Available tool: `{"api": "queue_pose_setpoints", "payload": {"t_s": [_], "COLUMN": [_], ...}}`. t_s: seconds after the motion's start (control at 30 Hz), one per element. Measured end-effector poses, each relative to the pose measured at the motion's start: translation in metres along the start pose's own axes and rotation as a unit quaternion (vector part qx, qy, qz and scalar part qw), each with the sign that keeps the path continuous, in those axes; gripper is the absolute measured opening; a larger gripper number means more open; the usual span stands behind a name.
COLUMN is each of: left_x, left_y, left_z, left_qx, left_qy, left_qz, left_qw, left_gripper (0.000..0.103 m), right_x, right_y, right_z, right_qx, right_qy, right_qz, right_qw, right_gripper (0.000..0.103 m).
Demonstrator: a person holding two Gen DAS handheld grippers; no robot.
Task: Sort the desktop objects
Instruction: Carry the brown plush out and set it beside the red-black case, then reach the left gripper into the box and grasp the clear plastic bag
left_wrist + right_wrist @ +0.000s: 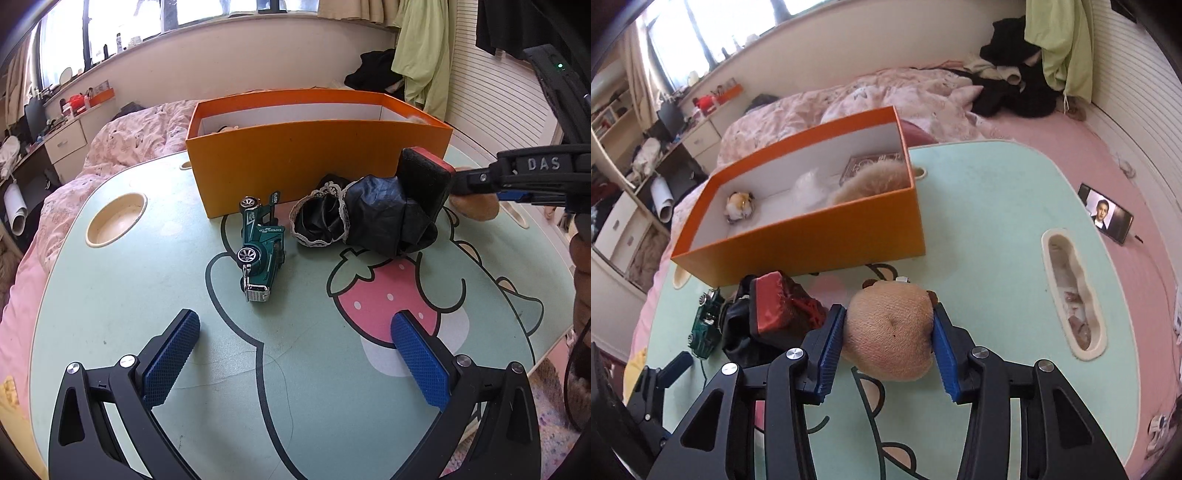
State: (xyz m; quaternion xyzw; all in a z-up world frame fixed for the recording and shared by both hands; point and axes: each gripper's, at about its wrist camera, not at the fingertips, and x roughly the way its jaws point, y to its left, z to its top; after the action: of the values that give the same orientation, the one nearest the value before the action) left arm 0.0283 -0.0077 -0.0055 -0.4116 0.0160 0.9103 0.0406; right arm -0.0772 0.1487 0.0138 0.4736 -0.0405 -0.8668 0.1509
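My right gripper [888, 345] is shut on a tan plush toy [890, 332] just in front of the orange box [798, 243]; the toy also shows in the left wrist view [476, 205]. The box holds a small plush, white fluff, a furry tan item and a patterned book. A green toy truck [260, 243] lies on its side on the mint table [110, 302]. Beside it lie a black lace-trimmed cloth [354, 218] and a black case with a red edge [424, 181]. My left gripper [295, 354] is open and empty, low over the table in front of the truck.
The table has a round cup recess [116, 218] at the left and an oblong slot [1071, 288] at the right. A phone [1106, 218] with a lit screen lies on the pink bed beyond the table. Clothes are heaped on the bed behind.
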Motion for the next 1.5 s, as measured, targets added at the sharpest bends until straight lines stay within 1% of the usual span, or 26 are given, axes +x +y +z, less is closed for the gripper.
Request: {"api": "queue_pose_setpoints", "payload": {"t_s": [0.13,0.17,0.2,0.27,0.33,0.4,0.5,0.63,0.67,0.7,0.73,0.77,0.8,0.83,0.97,1.37,1.43,1.5], "left_x": [0.0,0.0,0.0,0.0,0.0,-0.001,-0.001,-0.001,-0.001,-0.001,-0.001,-0.001,-0.001,-0.001,-0.001,-0.001,-0.001,0.0], "left_y": [-0.001,-0.001,0.0,0.0,0.0,0.0,0.0,0.0,0.0,0.0,0.0,0.001,0.002,0.002,0.002,0.001,0.001,0.001], "left_z": [0.001,0.001,0.001,0.001,0.001,0.001,0.002,0.002,0.002,0.002,0.002,0.003,0.003,0.003,0.004,0.005,0.007,0.012], "left_qx": [0.0,0.0,0.0,-0.001,-0.001,-0.001,-0.001,-0.001,-0.001,-0.001,-0.001,-0.001,-0.001,-0.001,-0.001,0.0,0.003,0.006], "left_qy": [0.0,0.0,0.0,0.0,0.0,0.0,-0.001,-0.001,-0.001,-0.001,-0.001,-0.001,-0.001,-0.001,-0.001,-0.001,0.006,0.02], "left_qz": [0.0,0.0,0.001,0.001,0.001,0.001,0.001,0.001,0.001,0.002,0.002,0.002,0.001,0.001,0.002,0.003,0.002,-0.004], "left_qw": [1.0,1.0,1.0,1.0,1.0,1.0,1.0,1.0,1.0,1.0,1.0,1.0,1.0,1.0,1.0,1.0,1.0,0.9998], "left_gripper": [0.103,0.103,0.103,0.103,0.103,0.103,0.103,0.103,0.103,0.103,0.103,0.103,0.103,0.103,0.103,0.103,0.103,0.103], "right_x": [0.0,-0.003,-0.008,-0.02,-0.033,-0.042,-0.045,-0.038,-0.033,-0.029,-0.026,-0.022,-0.02,-0.018,-0.016,-0.016,-0.017,-0.017], "right_y": [0.004,0.006,0.003,-0.002,-0.007,-0.011,-0.01,0.001,0.006,0.01,0.014,0.018,0.02,0.018,0.013,0.013,0.013,0.013], "right_z": [-0.008,-0.01,-0.012,-0.018,-0.028,-0.04,-0.062,-0.084,-0.088,-0.091,-0.091,-0.091,-0.091,-0.091,-0.091,-0.092,-0.092,-0.092], "right_qx": [-0.008,-0.005,-0.001,0.007,0.007,0.001,-0.019,-0.059,-0.075,-0.092,-0.103,-0.113,-0.117,-0.117,-0.116,-0.117,-0.117,-0.117], "right_qy": [-0.015,-0.02,-0.031,-0.059,-0.086,-0.096,-0.091,-0.083,-0.077,-0.076,-0.072,-0.069,-0.067,-0.063,-0.066,-0.068,-0.068,-0.068], "right_qz": [0.022,0.026,0.026,0.014,0.003,0.004,0.011,-0.012,-0.018,-0.026,-0.035,-0.051,-0.058,-0.055,-0.047,-0.046,-0.045,-0.044], "right_qw": [1.0,0.999,0.999,0.998,0.996,0.995,0.996,0.995,0.994,0.992,0.991,0.99,0.989,0.99,0.99,0.99,0.99,0.99], "right_gripper": [0.053,0.058,0.066,0.072,0.073,0.075,0.076,0.076,0.077,0.083,0.087,0.093,0.101,0.103,0.103,0.103,0.103,0.103]}}
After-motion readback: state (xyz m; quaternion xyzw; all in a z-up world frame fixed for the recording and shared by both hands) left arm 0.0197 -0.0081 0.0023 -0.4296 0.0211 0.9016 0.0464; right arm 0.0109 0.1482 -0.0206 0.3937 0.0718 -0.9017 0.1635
